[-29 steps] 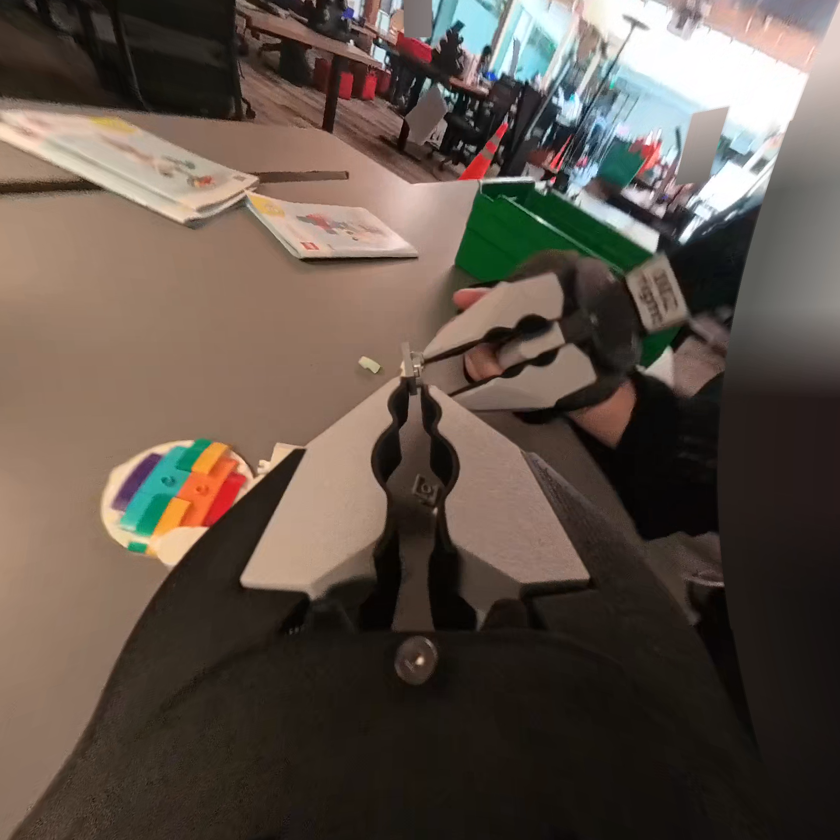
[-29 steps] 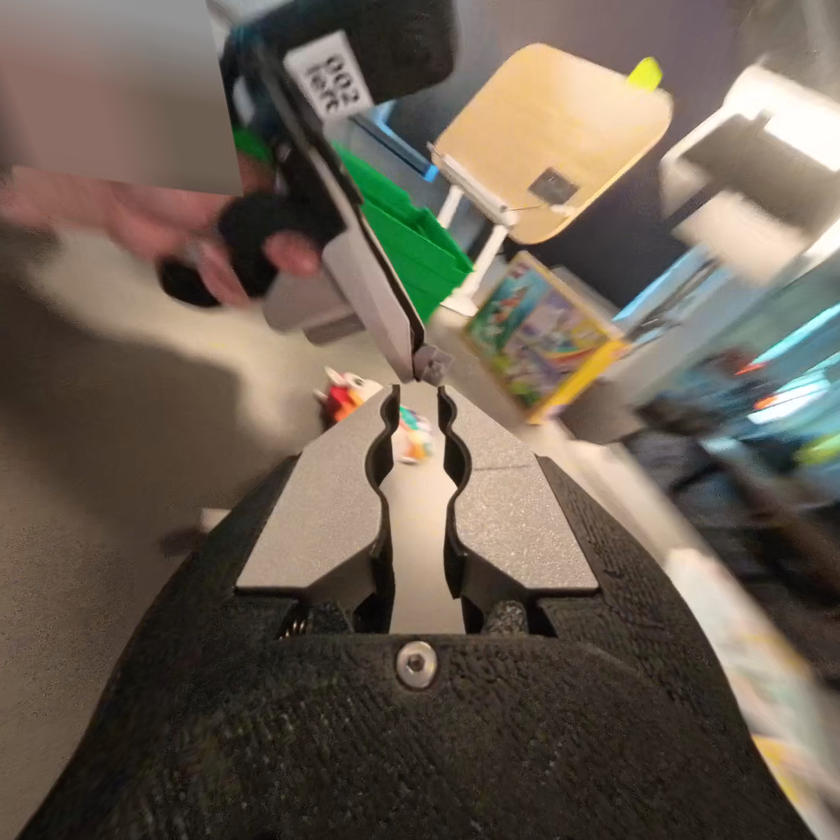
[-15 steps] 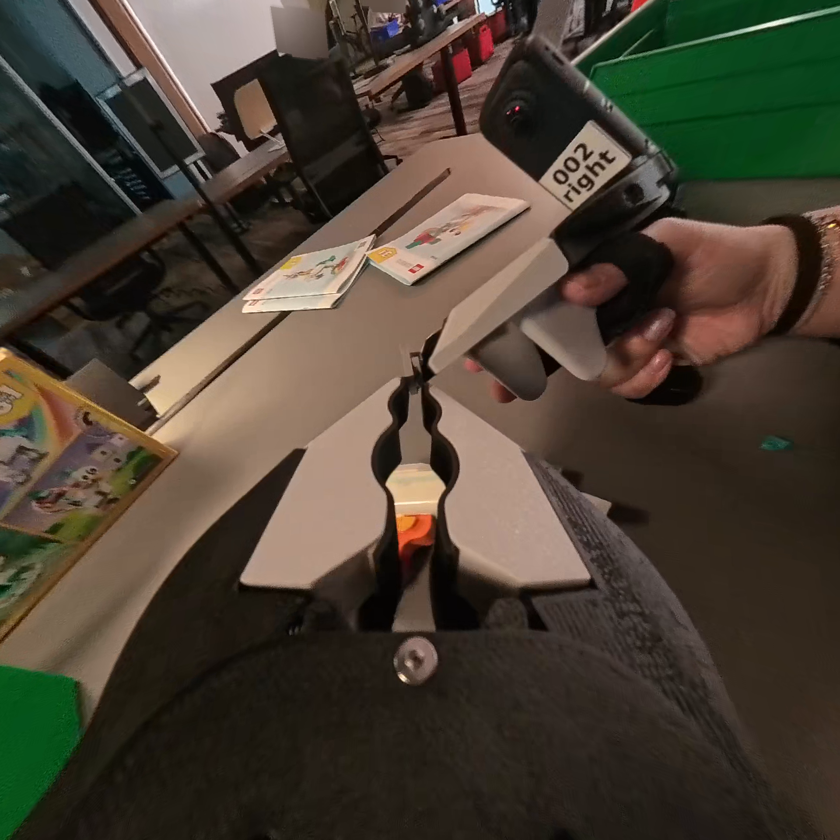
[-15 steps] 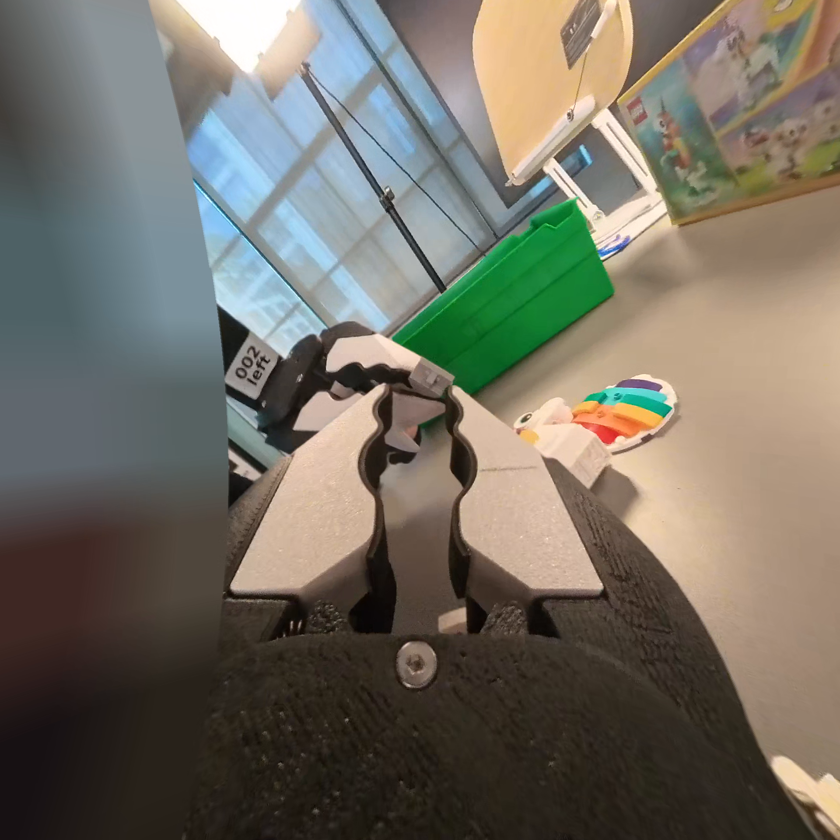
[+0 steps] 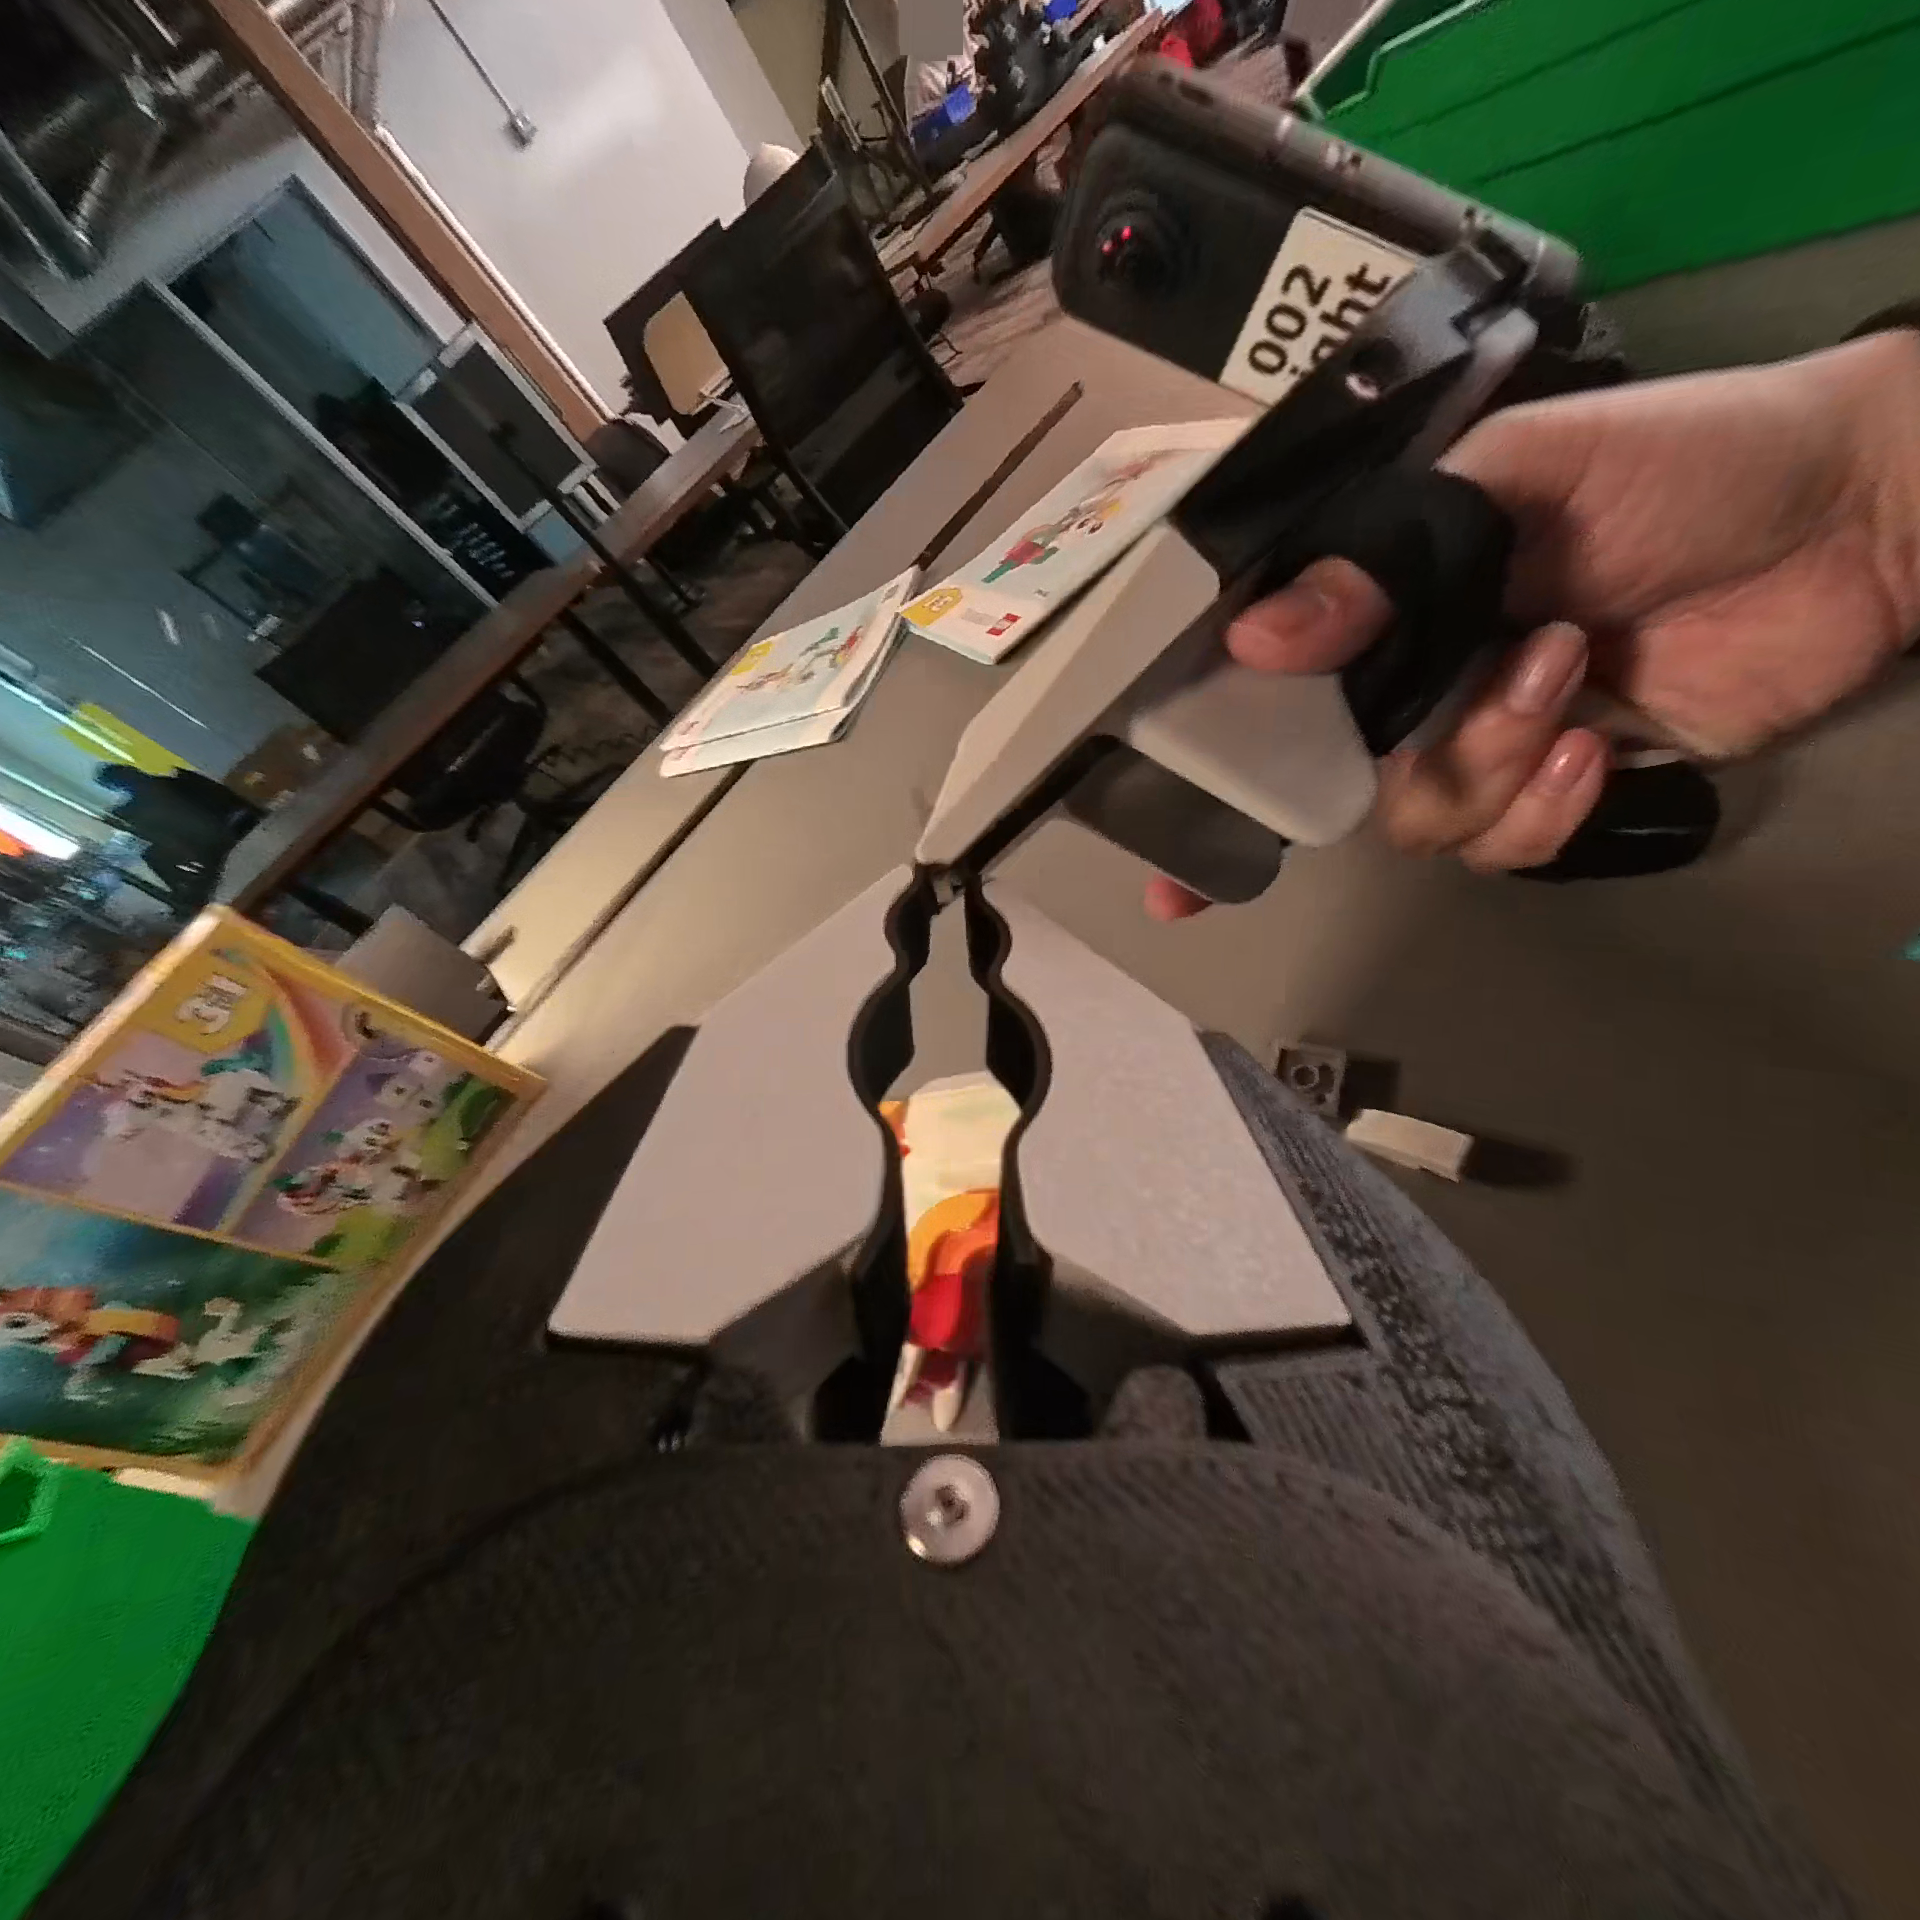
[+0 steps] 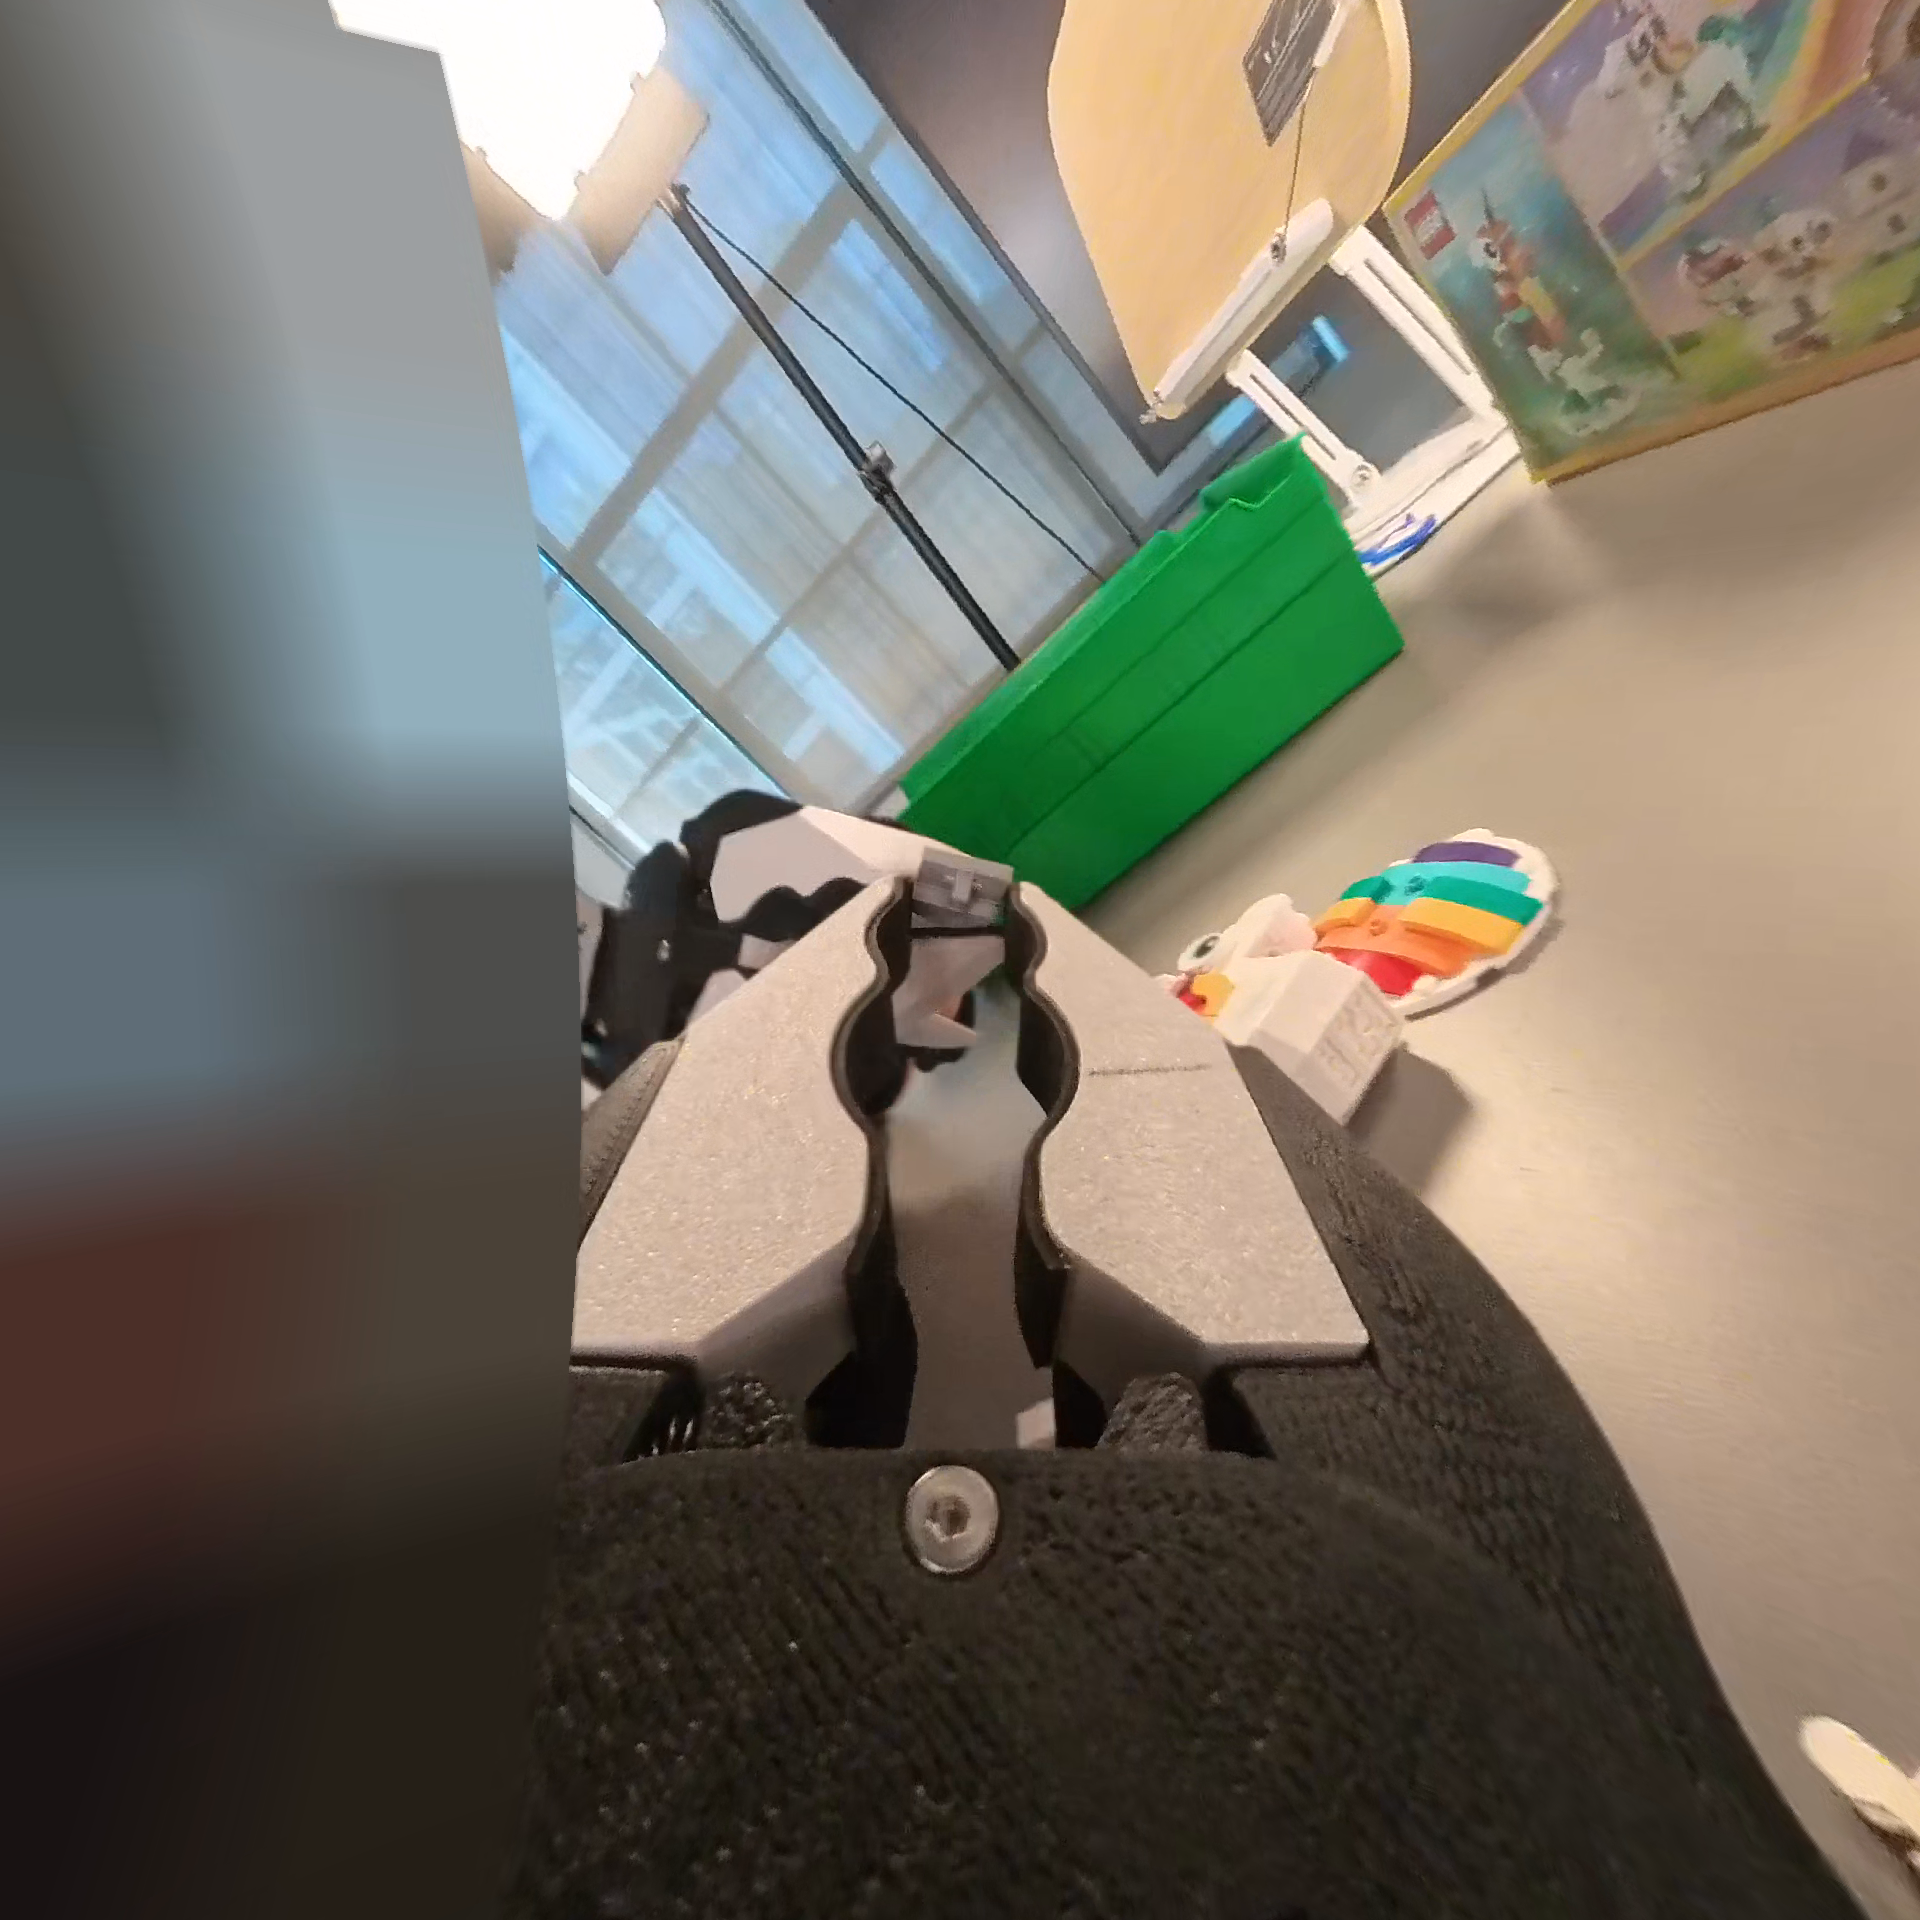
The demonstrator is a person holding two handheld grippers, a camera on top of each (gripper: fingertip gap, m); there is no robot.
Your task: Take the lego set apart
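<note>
A grey table (image 5: 1714,1039) carries the clutter. At its far end lie two booklets (image 5: 790,675), one thin (image 5: 1049,561) and one a small stack, just beside each other near a dark seam in the top. On the near left a colourful box (image 5: 208,1174) stands on edge, with a green bin (image 5: 94,1621) below it at the corner. Another green bin (image 5: 1621,114) sits at the far right. Beyond the table are dark chairs (image 5: 790,312) and long desks (image 5: 997,156). From the other side, a green bin (image 6: 1153,707) rests on the table before tall windows (image 6: 727,436), a black stand (image 6: 842,416) leaning across them, and a pale wooden board (image 6: 1195,166) above a white frame (image 6: 1340,312).
</note>
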